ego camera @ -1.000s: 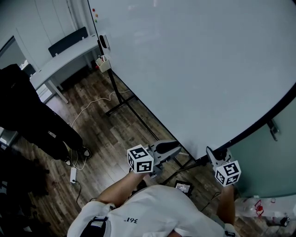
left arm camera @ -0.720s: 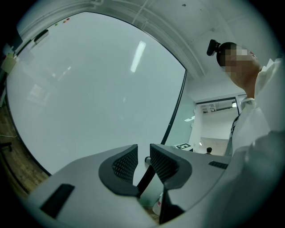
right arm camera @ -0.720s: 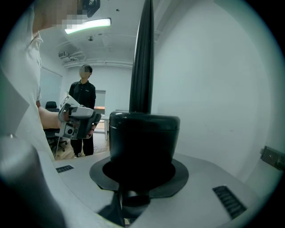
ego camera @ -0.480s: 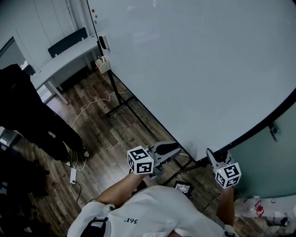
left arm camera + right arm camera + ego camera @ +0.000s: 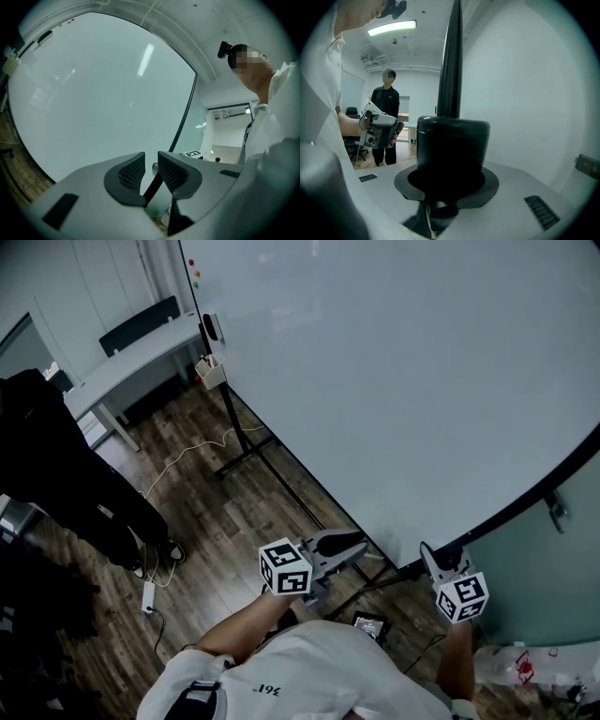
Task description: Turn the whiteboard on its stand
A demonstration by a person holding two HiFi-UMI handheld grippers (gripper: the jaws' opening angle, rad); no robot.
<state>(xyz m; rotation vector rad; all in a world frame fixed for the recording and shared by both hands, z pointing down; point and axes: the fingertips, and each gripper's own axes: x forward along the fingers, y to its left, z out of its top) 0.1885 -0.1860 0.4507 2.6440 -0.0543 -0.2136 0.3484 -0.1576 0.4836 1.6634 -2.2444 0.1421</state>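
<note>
Down at the lower edge of the large white black-framed whiteboard (image 5: pixel 394 381), we clamp our right gripper (image 5: pixel 437 561) on its black plastic corner cap (image 5: pixel 452 140); our left gripper (image 5: pixel 345 543) hovers near, jaws narrowly apart, empty.

The whiteboard (image 5: pixel 403 371) was smooth and faintly glossy. The floor (image 5: pixel 225 521) was of grained, matt wood planks.

Whiteboard (image 5: pixel 394 381) blocks ahead; floor (image 5: pixel 211 521) leftward seems open.
</note>
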